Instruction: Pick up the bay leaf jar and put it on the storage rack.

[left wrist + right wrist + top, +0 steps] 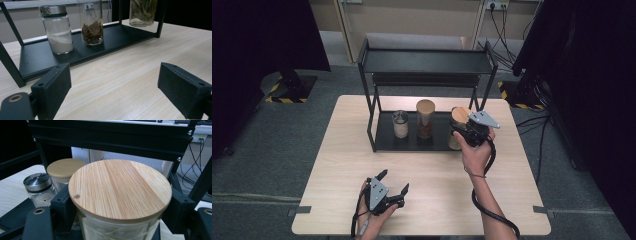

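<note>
Right claw (117,220): pinching the glass jar with the wooden lid (120,190) just below the lid, one black jaw pressed to each side of the glass. In the high view this jar (458,116) sits right of centre in the frame, at the right end of the lower tray of the black rack (387,140), with the right claw (464,134) against it from the near side. From the left gripper view its base appears at the top edge, right of centre, just above the tray.

Left claw (393,182): spread wide, nothing between the jaws, resting low over the bare wooden surface (437,175) in the lower left part of the high view, well apart from the rack.

Other contents of the tray: a metal-capped jar of white powder (57,30) at the left, and a tall jar with brown dried matter (92,25) in the middle, wooden-lidded, standing apart from each other.
</note>
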`<state>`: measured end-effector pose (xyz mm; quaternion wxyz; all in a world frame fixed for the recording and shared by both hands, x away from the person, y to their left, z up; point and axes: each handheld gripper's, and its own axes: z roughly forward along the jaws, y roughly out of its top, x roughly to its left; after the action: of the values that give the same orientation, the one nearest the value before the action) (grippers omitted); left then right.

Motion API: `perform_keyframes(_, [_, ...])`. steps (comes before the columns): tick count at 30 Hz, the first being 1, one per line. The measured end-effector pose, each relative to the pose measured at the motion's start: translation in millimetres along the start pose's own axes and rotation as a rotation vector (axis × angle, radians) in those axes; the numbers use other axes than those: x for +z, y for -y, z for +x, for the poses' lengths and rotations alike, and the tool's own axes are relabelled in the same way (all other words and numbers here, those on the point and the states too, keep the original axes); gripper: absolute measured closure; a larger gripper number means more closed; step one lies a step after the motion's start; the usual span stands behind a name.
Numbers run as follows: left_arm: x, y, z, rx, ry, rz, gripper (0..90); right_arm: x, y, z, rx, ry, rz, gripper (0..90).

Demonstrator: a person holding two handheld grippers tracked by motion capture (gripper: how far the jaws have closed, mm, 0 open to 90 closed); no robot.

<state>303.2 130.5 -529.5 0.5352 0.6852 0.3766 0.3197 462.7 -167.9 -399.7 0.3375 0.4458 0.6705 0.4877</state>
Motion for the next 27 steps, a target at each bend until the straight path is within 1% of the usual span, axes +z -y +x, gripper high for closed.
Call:
perform_keyframes(10, [0.0,0.0,-0.3,0.001,0.001,0.0,11.0,7.6,-3.5,0.8,0.002,-0.001,0.006,25.3])
perform_keyframes(27, [-0.1,-0.1,-0.3,0.003,0.002,0.002,11.2,20.2,-7.6,0.4,0.01,0.012,0.021,25.3])
